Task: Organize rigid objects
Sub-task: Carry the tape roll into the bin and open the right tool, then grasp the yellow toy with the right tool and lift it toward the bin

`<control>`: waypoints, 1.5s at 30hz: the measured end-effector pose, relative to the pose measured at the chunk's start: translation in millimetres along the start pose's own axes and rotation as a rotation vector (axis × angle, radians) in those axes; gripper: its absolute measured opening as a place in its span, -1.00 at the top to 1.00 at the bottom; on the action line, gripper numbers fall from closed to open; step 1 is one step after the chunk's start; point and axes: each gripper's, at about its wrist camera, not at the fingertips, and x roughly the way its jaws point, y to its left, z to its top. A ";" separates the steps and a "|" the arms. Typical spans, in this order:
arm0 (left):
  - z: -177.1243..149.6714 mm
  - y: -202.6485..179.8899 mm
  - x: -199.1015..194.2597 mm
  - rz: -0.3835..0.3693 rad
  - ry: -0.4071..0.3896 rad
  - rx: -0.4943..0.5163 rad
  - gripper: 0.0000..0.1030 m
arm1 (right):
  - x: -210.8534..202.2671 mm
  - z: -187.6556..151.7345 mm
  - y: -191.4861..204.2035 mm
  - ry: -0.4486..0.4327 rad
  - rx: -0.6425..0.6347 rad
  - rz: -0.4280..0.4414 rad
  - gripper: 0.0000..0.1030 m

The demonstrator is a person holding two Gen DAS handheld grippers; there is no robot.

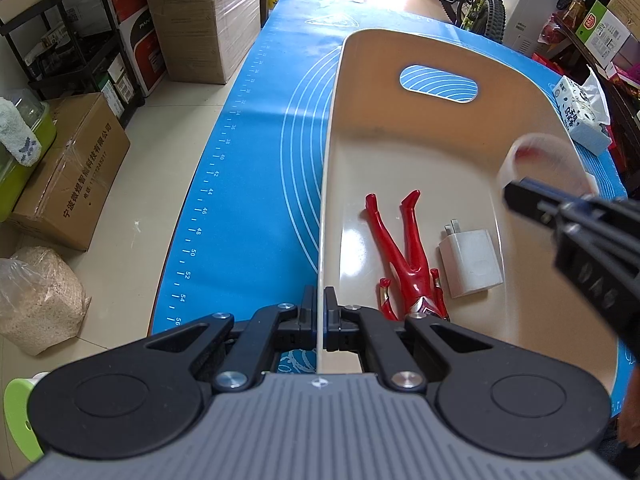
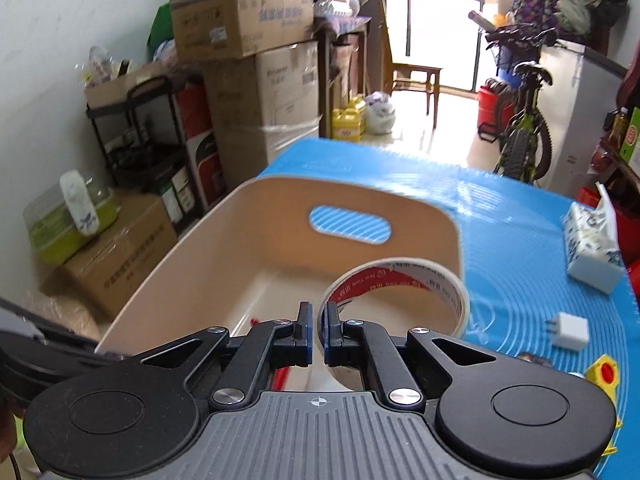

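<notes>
A beige plastic bin (image 1: 400, 52) with a handle slot stands on the blue mat (image 1: 256, 168). My left gripper (image 1: 319, 308) is shut on the bin's near left wall. Inside the bin lie a red toy figure (image 1: 404, 256) and a white charger (image 1: 472, 264). My right gripper (image 2: 318, 322) is shut on a roll of clear tape (image 2: 400, 276) and holds it above the bin's right side (image 2: 224, 232); the tape appears blurred in the left wrist view (image 1: 540, 156), with the right gripper (image 1: 516, 196) behind it.
On the mat right of the bin lie a second white charger (image 2: 570, 332), a tissue pack (image 2: 592, 252) and a yellow toy with a red button (image 2: 604, 374). Cardboard boxes (image 2: 256, 92), a black rack (image 2: 136, 136) and a bicycle (image 2: 524, 120) stand around the table.
</notes>
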 end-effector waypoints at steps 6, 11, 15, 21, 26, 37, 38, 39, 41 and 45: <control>0.1 0.0 0.1 0.000 0.000 -0.001 0.93 | 12.7 -10.1 15.1 0.087 -0.048 0.032 0.66; 0.0 0.0 0.1 0.000 0.000 0.000 0.93 | 19.8 -15.1 22.5 0.144 -0.074 0.040 0.67; -0.1 0.0 0.1 0.000 0.000 0.000 0.93 | 18.2 -16.5 20.0 0.155 -0.064 0.046 0.65; -0.1 -0.2 0.0 0.000 0.000 -0.001 0.93 | 4.1 -13.0 9.5 0.114 -0.033 0.053 0.07; 0.0 -0.1 0.0 0.000 0.000 -0.001 0.93 | -15.3 -7.7 -8.8 0.051 0.026 0.043 -0.24; 0.2 -0.4 -0.2 -0.001 -0.001 -0.001 0.93 | -54.7 -5.7 -71.3 -0.062 0.131 -0.052 -0.83; 0.2 -0.4 -0.2 -0.001 0.000 -0.001 0.93 | -57.3 -7.6 -79.4 -0.068 0.142 -0.066 -0.88; 0.2 -0.5 -0.2 -0.001 0.000 -0.001 0.93 | -59.5 -9.0 -87.4 -0.069 0.154 -0.082 -0.88; 0.3 -0.4 -0.2 -0.001 -0.001 -0.001 0.93 | -63.3 -13.2 -105.2 -0.071 0.178 -0.118 -0.90; 0.3 -0.7 -0.3 -0.001 -0.001 -0.001 0.93 | -64.2 -24.4 -140.0 -0.053 0.197 -0.193 -0.95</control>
